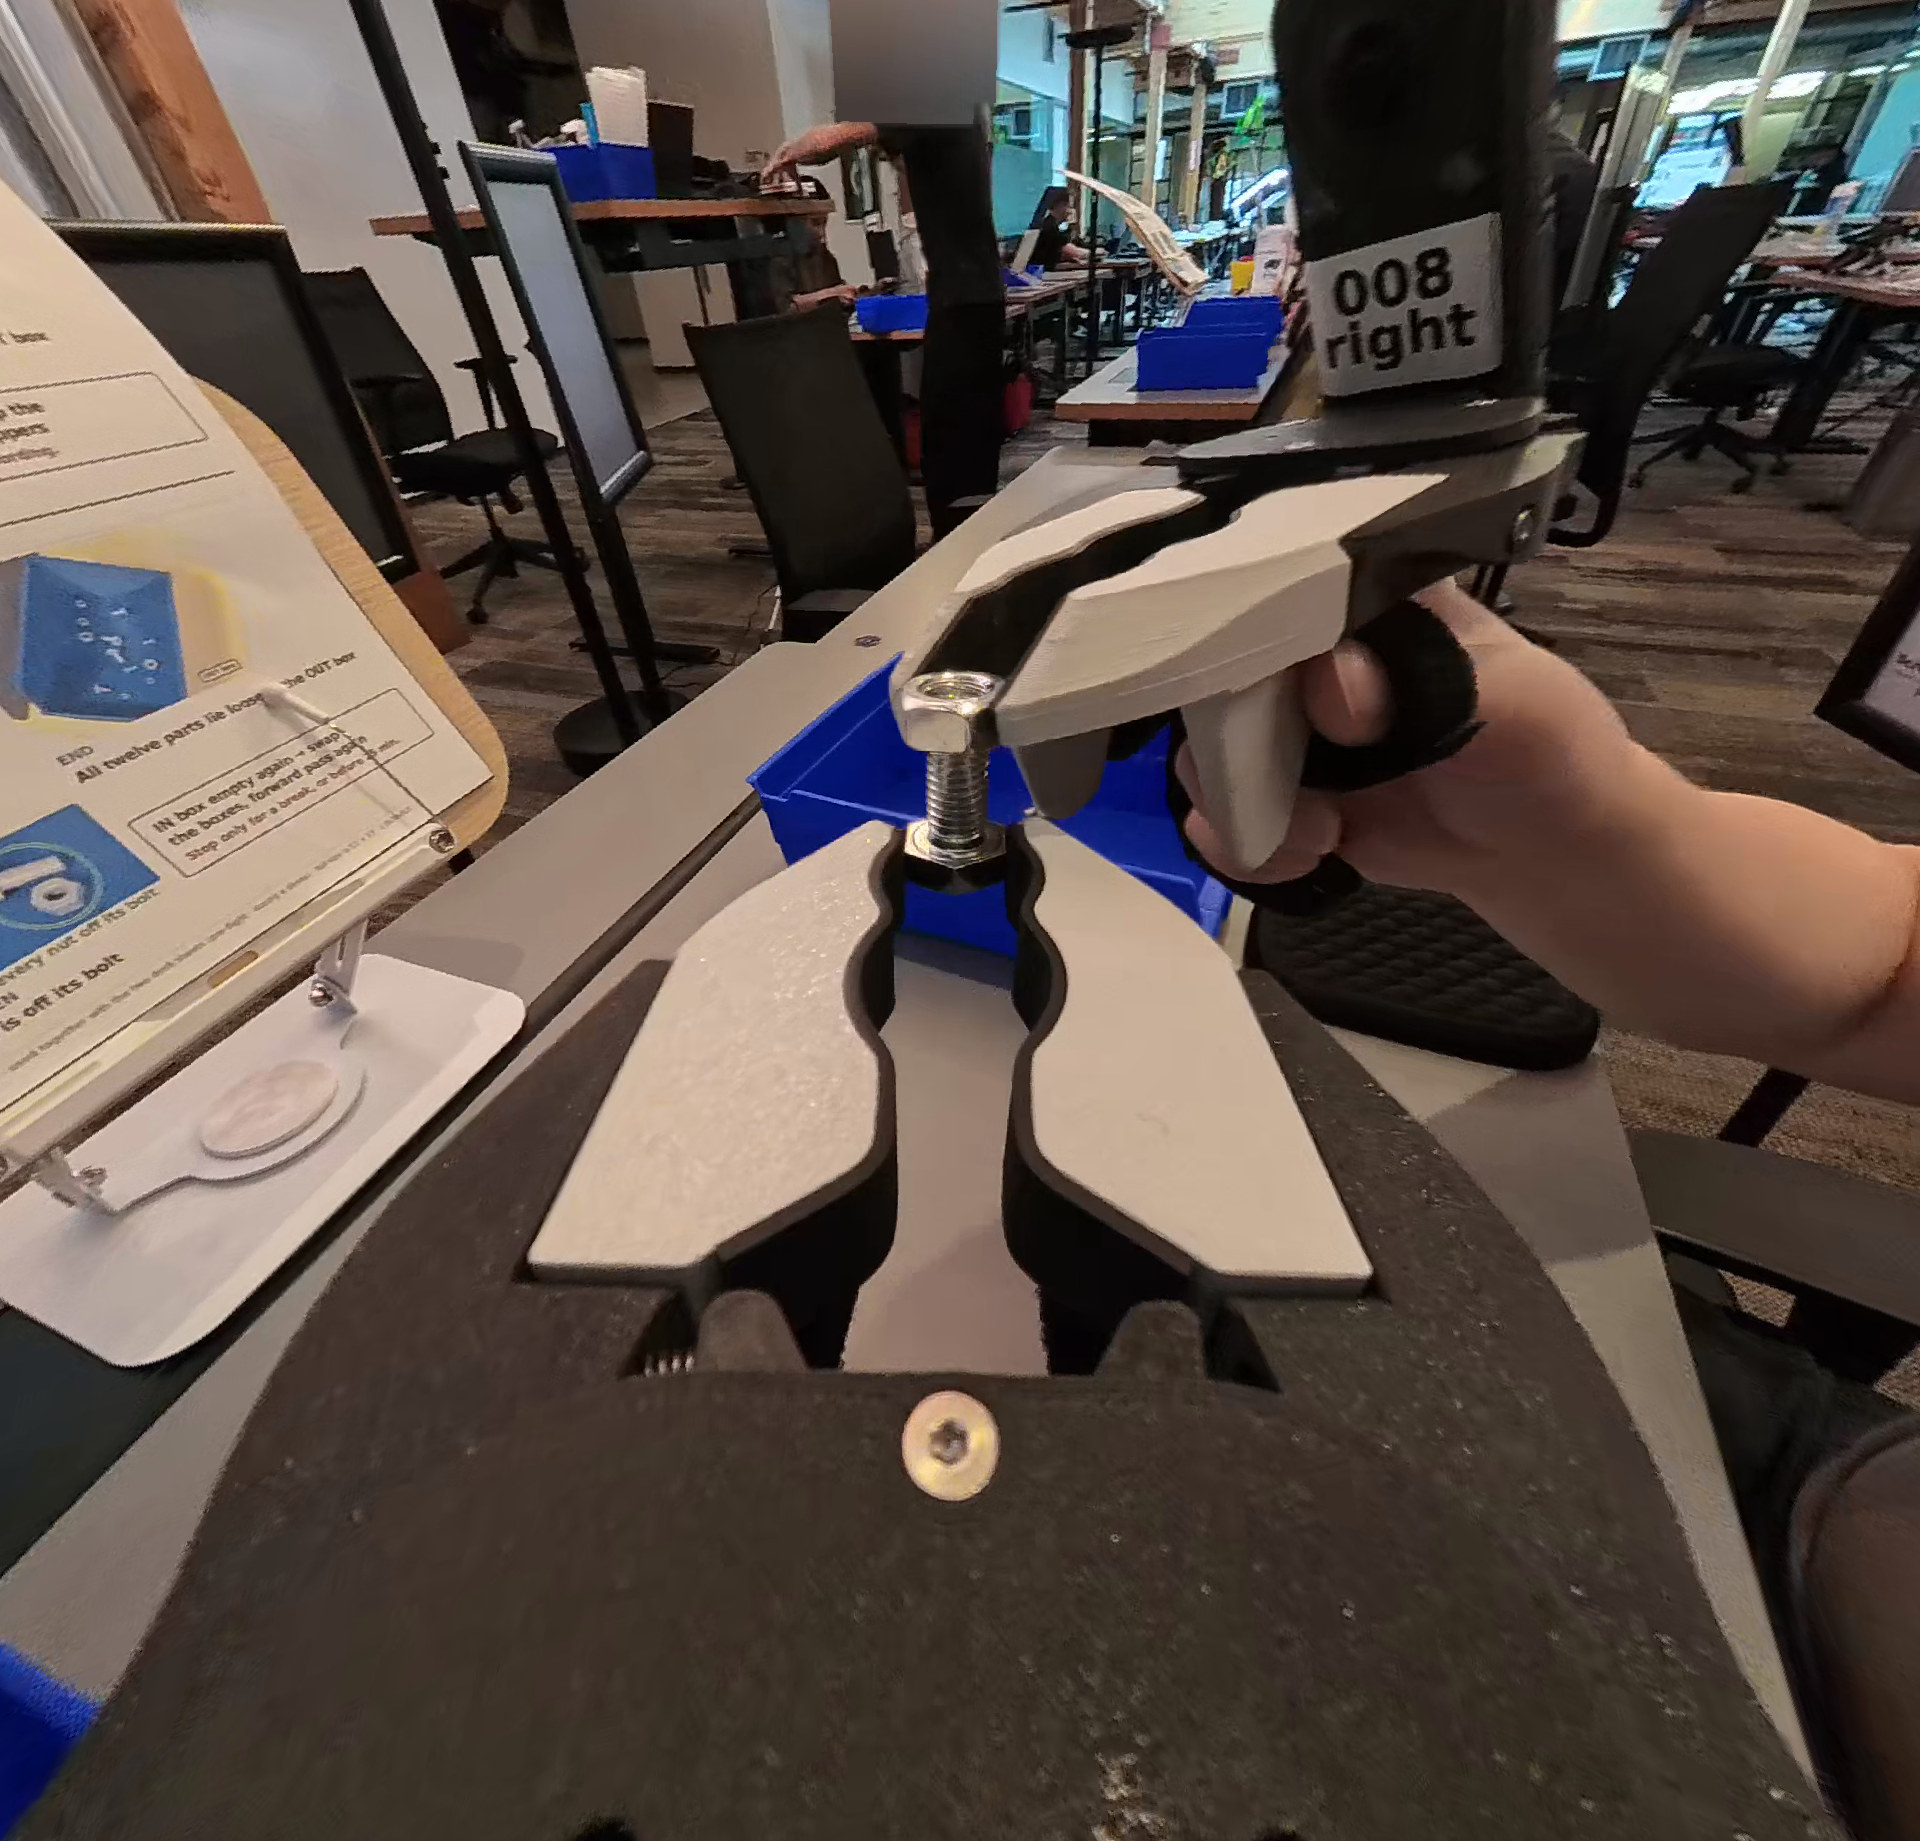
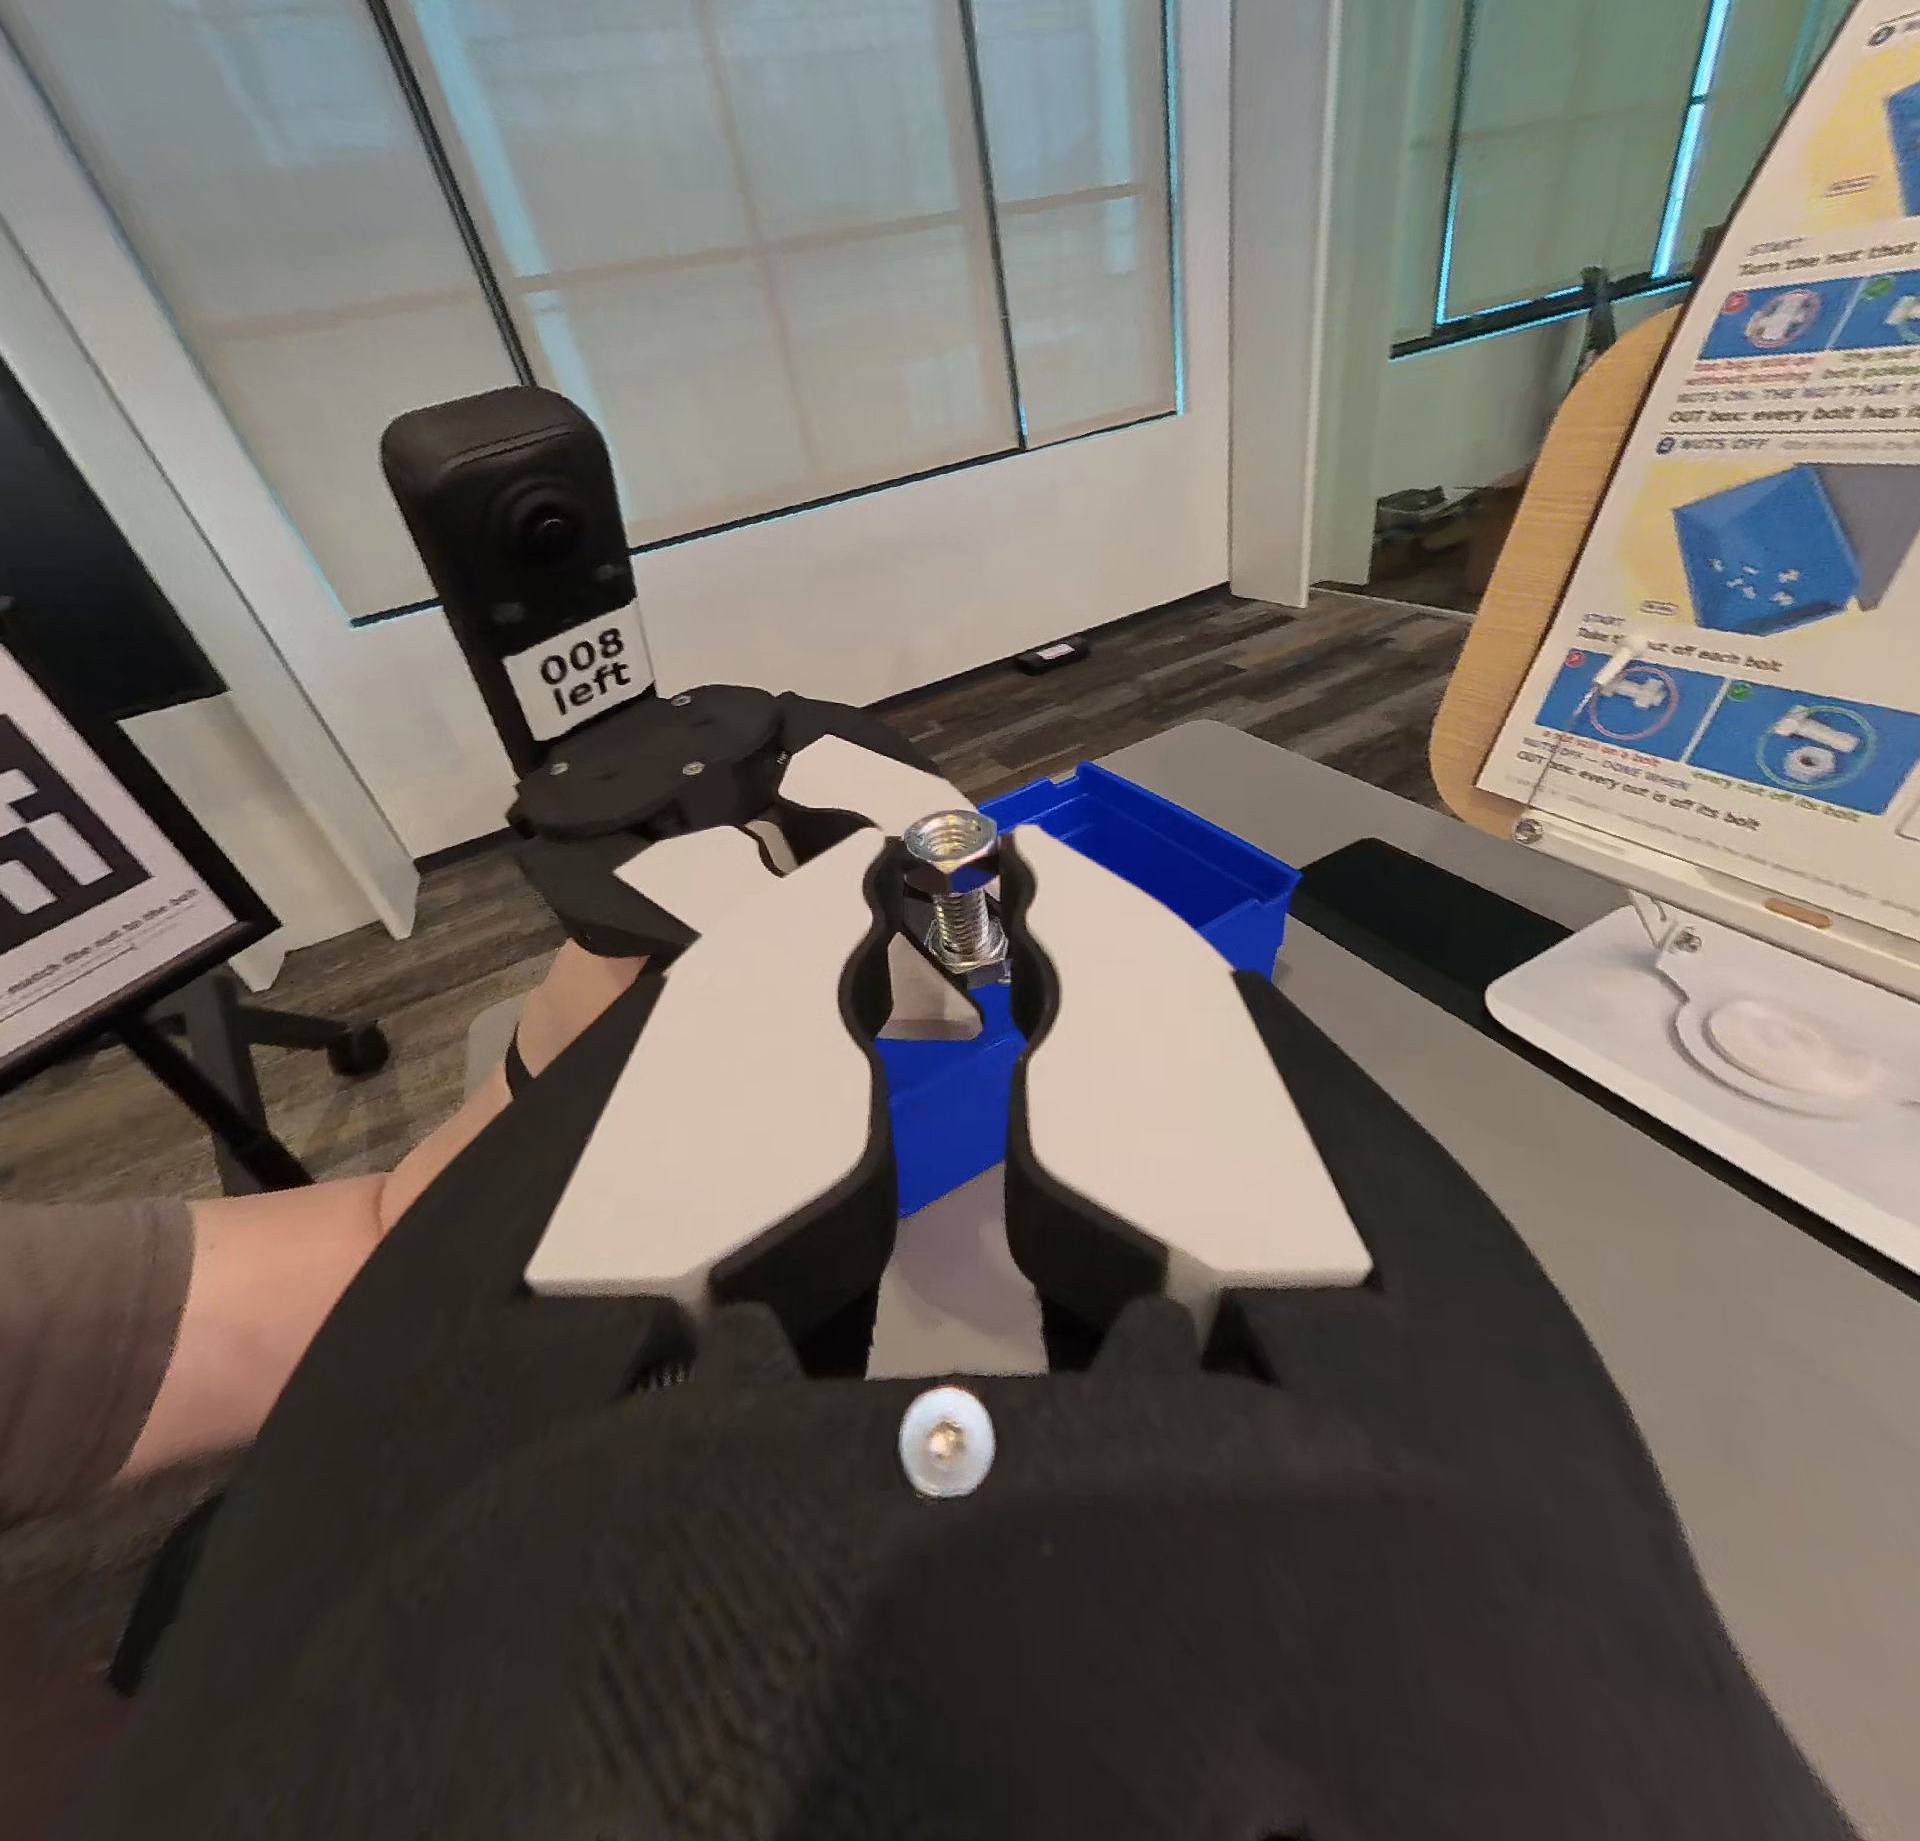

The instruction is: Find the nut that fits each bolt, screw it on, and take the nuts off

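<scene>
Above the blue bin [image 1: 831, 783], left tongs [image 1: 951, 861] clamp the bolt's [image 1: 948, 799] head, right tongs [image 2: 951, 856] its nut [image 2: 948, 844].

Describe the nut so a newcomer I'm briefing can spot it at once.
Start at the blue bin on the grey table; above it the two grippers meet around an upright silver bolt. The hex nut sits at the bolt's top end, pinched in the right gripper's jaws, while the left gripper grips the wider bolt head below.

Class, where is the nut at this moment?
In both wrist views the nut sits at the top of the upright bolt, pinched by the right gripper, above the blue bin. The left gripper clamps the bolt's head.
</scene>
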Action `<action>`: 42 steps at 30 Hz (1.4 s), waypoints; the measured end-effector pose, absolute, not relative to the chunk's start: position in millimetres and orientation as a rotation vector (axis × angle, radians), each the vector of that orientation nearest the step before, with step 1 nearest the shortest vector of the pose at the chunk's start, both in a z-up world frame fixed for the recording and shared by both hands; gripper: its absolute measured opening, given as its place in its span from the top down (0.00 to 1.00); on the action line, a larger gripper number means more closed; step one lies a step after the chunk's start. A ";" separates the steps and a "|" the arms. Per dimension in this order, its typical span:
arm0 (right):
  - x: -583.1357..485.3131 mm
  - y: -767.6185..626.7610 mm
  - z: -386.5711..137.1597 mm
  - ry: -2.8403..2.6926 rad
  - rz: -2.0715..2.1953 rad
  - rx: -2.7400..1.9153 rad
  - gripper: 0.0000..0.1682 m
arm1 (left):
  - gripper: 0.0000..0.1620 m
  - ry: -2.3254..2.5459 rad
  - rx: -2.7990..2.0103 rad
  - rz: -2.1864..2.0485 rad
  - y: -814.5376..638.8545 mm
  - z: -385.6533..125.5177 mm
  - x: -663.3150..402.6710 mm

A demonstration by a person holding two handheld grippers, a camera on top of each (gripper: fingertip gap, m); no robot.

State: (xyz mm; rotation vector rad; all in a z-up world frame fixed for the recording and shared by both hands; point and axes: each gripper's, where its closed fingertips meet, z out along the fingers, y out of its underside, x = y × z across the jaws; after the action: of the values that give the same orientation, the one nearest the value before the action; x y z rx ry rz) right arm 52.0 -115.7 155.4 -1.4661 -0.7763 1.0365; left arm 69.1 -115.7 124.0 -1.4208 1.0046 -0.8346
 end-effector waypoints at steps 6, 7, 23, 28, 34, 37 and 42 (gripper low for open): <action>51.6 -117.0 159.0 -0.783 0.988 -1.441 0.82 | 0.89 1.017 -1.422 -0.843 -118.5 124.2 70.1; 52.0 -119.4 162.2 -0.797 0.995 -1.420 0.79 | 0.89 1.021 -1.422 -0.854 -119.4 124.3 70.2; 63.9 -163.1 173.3 -1.244 1.351 -1.095 0.79 | 0.89 1.181 -1.287 -1.217 -165.8 137.6 79.7; 59.5 -165.5 170.2 -1.261 1.364 -1.104 0.83 | 0.89 1.188 -1.292 -1.228 -166.1 135.5 81.9; 58.4 -162.6 164.2 -1.269 1.338 -1.130 0.89 | 0.89 1.195 -1.294 -1.211 -166.5 134.5 82.9; 58.4 -160.4 164.3 -1.243 1.331 -1.143 0.89 | 0.89 1.184 -1.299 -1.195 -164.5 134.5 83.0; 56.1 -143.0 161.1 -1.123 1.170 -1.243 0.89 | 0.89 1.111 -1.347 -1.010 -144.1 131.0 79.6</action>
State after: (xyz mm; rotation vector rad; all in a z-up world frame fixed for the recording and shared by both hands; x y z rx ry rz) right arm 56.1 -143.0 161.1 -1.2432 -1.1225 1.1700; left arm 79.6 -144.1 131.0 -1.3472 1.1115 -1.0100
